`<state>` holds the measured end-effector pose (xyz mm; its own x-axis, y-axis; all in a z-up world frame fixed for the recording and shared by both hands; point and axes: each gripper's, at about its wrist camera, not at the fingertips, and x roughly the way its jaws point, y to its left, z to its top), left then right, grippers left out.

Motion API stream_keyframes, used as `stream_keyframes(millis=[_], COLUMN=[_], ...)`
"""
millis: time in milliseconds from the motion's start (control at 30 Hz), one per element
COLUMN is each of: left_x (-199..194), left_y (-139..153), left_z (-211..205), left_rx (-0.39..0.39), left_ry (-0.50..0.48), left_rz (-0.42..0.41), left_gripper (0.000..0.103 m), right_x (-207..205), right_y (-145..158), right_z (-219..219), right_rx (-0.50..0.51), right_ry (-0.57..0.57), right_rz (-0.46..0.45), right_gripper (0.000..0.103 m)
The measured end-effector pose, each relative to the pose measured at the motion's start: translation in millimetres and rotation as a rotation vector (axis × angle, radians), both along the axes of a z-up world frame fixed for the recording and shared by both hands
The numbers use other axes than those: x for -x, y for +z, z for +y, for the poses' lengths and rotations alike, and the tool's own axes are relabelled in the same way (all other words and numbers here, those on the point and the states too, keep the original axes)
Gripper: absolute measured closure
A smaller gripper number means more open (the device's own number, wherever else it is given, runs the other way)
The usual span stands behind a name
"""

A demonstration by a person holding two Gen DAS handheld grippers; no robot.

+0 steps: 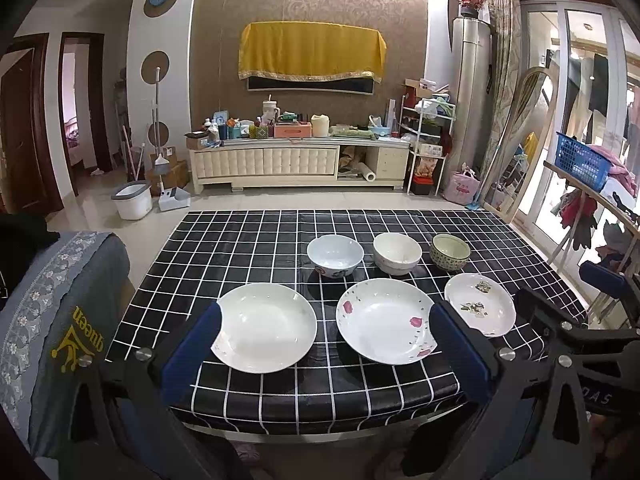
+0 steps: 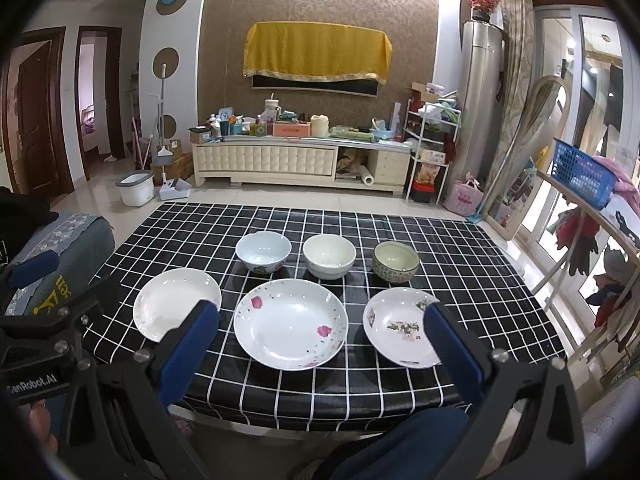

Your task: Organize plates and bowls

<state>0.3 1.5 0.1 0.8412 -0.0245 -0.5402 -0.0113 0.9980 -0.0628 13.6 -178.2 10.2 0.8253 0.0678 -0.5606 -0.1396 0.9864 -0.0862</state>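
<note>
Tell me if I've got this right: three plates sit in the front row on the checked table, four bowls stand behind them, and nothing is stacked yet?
Not quite: there are three bowls behind, not four. The left wrist view shows a white floral bowl, a cream bowl and a green patterned bowl. The rest holds: three plates in front on the checked table, nothing stacked.

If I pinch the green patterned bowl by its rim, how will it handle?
The green patterned bowl looks like glazed ceramic, so probably rigid, fragile and fairly heavy for its size. Its glossy inside suggests the fingers could slip on the rim. It stands upright on a narrower foot, apart from the cream bowl, so a sideways nudge might tip it.
</note>
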Motion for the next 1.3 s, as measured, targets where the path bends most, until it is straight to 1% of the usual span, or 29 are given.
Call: stream_keyframes(millis=[1300], left_x=[-0.2], left_y=[-0.3], left_z=[-2.5], left_rx=[-0.009], left_ry=[0.002], left_rz=[0.004], left_gripper=[0.000], right_x=[1.4], right_y=[1.8], right_z=[-2.4], right_rx=[-0.012], right_ry=[0.011], right_rz=[0.012], right_gripper=[0.000])
